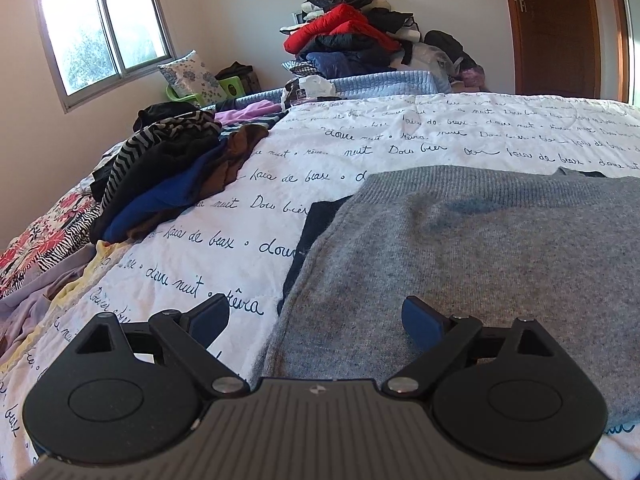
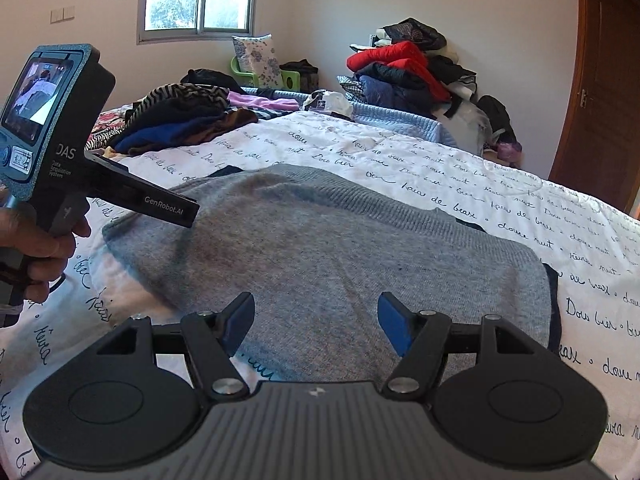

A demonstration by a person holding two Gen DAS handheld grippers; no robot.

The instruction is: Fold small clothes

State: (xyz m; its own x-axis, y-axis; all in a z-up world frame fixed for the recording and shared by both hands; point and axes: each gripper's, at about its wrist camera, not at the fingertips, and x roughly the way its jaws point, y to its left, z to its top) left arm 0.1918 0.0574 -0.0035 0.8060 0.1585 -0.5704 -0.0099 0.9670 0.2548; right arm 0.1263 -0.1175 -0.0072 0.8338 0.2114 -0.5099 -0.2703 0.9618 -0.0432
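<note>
A grey knit garment [image 1: 460, 252] lies flat on the white quilt with blue script, with a dark garment's edge [image 1: 316, 224] showing under its left side. It also shows in the right wrist view [image 2: 320, 264]. My left gripper [image 1: 316, 320] is open and empty, hovering over the garment's near left edge. My right gripper [image 2: 316, 320] is open and empty, just above the garment's near edge. The left gripper's body [image 2: 52, 128] shows at the left of the right wrist view, held in a hand.
A pile of loose clothes [image 1: 168, 168] lies on the bed's left side. A bigger heap with a red jacket [image 1: 352, 36] stands against the far wall. A window [image 1: 104, 32] is far left, a wooden door [image 1: 556, 24] far right.
</note>
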